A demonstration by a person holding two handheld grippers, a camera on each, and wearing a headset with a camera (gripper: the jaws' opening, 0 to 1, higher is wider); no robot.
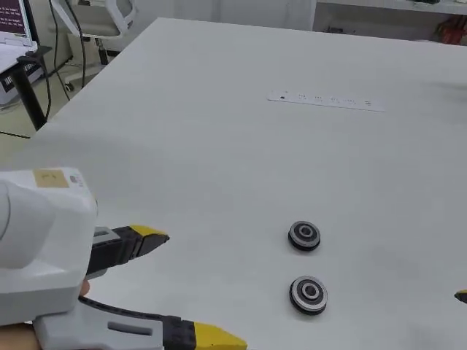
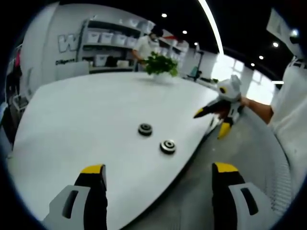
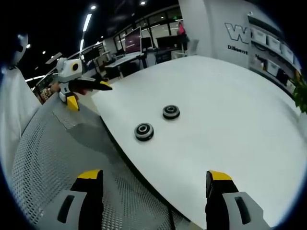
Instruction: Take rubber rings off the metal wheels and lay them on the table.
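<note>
Your left claw (image 1: 188, 286) hangs well to the left of the near wheel (image 1: 309, 294), about at the edge of the surface (image 1: 219, 146). Its jaws are spread wide and hold nothing. The near wheel lies flat close to that edge, and the second wheel (image 1: 304, 235) lies just beyond it, close by but not touching. Each seems to carry its dark rubber ring (image 1: 292, 296) around the rim, so the task looks to be at its very start. Your right claw (image 3: 154, 176) sits well to the right of the near wheel, also about at the edge, and is likewise wide open and empty. I'd take the near wheel first. Bring one claw in low and square and pin the metal body by its sides, so it can't skid on the smooth top. Then hook a single jaw tip of the other claw under the ring's lip and peel it up and over. A ring this thin will likely stretch and snap back, so roll it off gradually, and don't pinch ring and metal together.
</note>
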